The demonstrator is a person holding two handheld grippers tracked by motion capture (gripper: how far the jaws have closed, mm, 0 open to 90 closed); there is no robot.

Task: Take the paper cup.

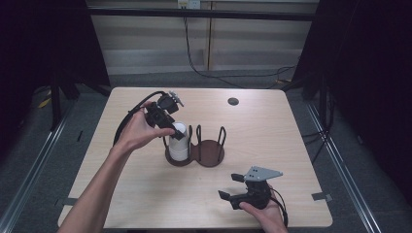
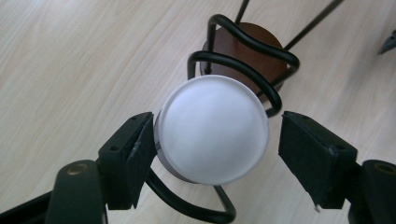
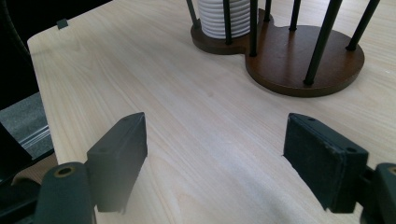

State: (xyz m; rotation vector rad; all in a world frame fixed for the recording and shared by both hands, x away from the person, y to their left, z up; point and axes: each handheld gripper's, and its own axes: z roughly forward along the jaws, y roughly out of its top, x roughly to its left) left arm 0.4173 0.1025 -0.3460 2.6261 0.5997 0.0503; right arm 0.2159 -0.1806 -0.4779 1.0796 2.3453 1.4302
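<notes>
High view shows a big wooden table with a brown holder near its middle. The holder has two round wooden bases joined together, with thin black wire loops standing up around each. It is my landmark for everything else.

A white stack of round pieces sits in the holder's left half, inside the wires. In the right gripper view the stack has ridges down its side, like many flat pieces piled up. The holder's right half is bare wood.

The left gripper is right over the stack, held by a hand that reaches in from the holder's left side. In the left gripper view its jaws sit on either side of the white round top. The jaws are partly open. One jaw looks to be touching the rim or very close to it, and the other has a small gap. It is not squeezing yet.

I think the step is to grab the top piece or the stack. To do it well, keep the jaws level, keep them clear of the wire loops, and close gently so nothing tips.

The right gripper rests on the table in front of the holder, nearer the person. Its jaws are wide open with nothing between them.
</notes>
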